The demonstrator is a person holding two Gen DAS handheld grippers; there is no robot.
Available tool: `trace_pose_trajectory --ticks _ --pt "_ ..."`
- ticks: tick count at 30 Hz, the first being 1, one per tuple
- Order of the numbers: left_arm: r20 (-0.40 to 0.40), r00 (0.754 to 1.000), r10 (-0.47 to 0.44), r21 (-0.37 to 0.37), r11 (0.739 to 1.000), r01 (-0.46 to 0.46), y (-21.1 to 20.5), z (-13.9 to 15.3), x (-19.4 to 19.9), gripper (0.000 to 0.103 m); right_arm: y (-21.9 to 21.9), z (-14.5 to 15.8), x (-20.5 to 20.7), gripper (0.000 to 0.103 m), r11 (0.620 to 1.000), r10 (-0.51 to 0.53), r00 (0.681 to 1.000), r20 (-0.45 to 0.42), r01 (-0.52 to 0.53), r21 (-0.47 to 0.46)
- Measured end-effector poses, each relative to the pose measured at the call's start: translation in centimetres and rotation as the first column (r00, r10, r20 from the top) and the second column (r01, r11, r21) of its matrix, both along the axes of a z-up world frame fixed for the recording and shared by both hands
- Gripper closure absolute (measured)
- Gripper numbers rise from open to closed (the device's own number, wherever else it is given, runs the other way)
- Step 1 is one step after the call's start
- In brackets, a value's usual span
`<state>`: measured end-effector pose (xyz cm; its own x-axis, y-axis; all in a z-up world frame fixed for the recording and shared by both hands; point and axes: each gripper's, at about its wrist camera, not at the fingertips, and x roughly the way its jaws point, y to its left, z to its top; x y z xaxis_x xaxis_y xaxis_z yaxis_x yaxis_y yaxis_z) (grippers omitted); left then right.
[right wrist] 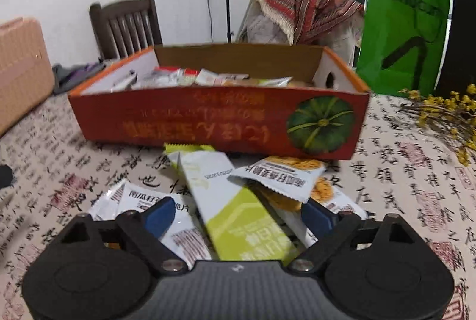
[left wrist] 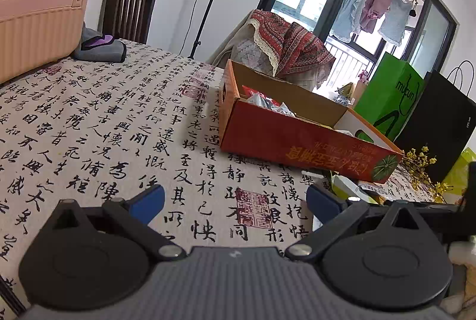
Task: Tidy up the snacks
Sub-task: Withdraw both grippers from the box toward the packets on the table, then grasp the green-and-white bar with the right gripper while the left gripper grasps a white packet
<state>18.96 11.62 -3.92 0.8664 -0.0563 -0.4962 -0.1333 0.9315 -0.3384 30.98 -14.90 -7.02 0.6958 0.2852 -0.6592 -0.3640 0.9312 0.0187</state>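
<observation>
Lying straight ahead of the right gripper, the green-and-white packet is the nearest snack; its long axis runs from the near right, between the blue fingertips, up toward the far left, where its far end touches the box. The right gripper's jaws are spread wide to either side of the packet, and the pads do not press on it; nothing is pinched. A white cracker packet overlaps the green one on the right, and another white packet lies just left of it under the left fingertip, all on the tabletop on the near side of the box. The box already holds several packets. My judgement is that the right hand is the one placed for the pickup, and the packet's slant means the jaws would close across its narrow width. In the left wrist view, the left gripper is also spread and empty over bare cloth, with the box off to its far right, well apart from the loose snacks.
</observation>
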Motion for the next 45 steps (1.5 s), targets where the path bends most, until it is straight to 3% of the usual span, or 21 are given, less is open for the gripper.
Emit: trace_pose_trajectory --ticks 3,4,5,13,27,32,45 --pt "-0.007 1.0 0.003 -0.005 1.0 -0.003 0.1 -0.2 0.1 0.0 0.0 0.1 0.8 0.027 1.0 -0.022 1.0 -0.01 0.022 0.016" --pt "-0.01 1.0 0.003 -0.007 1.0 -0.003 0.1 -0.2 0.2 0.0 0.1 0.1 0.9 0.035 1.0 -0.017 1.0 -0.008 0.017 0.01" --pt "-0.013 1.0 0.002 -0.009 1.0 -0.002 0.2 -0.3 0.2 0.0 0.1 0.1 0.8 0.052 1.0 -0.007 1.0 -0.006 0.008 0.006" --pt "-0.016 1.0 0.009 -0.023 1.0 -0.009 0.5 -0.4 0.3 0.0 -0.4 0.7 -1.5 0.065 0.998 0.056 0.998 0.002 -0.056 -0.001" --pt "0.011 0.999 -0.033 0.023 0.999 0.032 -2.3 2.3 -0.4 0.0 -6.0 4.5 -7.0 0.066 0.994 0.002 0.99 0.14 -0.017 0.107" --pt "0.013 0.997 -0.072 0.067 0.995 0.071 -5.3 3.2 -0.6 0.0 -8.4 4.4 -8.3 0.066 0.988 -0.023 0.989 0.149 0.0 0.154" --pt "-0.075 0.988 -0.133 0.106 0.984 0.14 -10.9 2.7 0.8 0.0 -13.0 3.2 -10.0 0.066 0.975 -0.07 0.988 0.14 0.038 0.218"
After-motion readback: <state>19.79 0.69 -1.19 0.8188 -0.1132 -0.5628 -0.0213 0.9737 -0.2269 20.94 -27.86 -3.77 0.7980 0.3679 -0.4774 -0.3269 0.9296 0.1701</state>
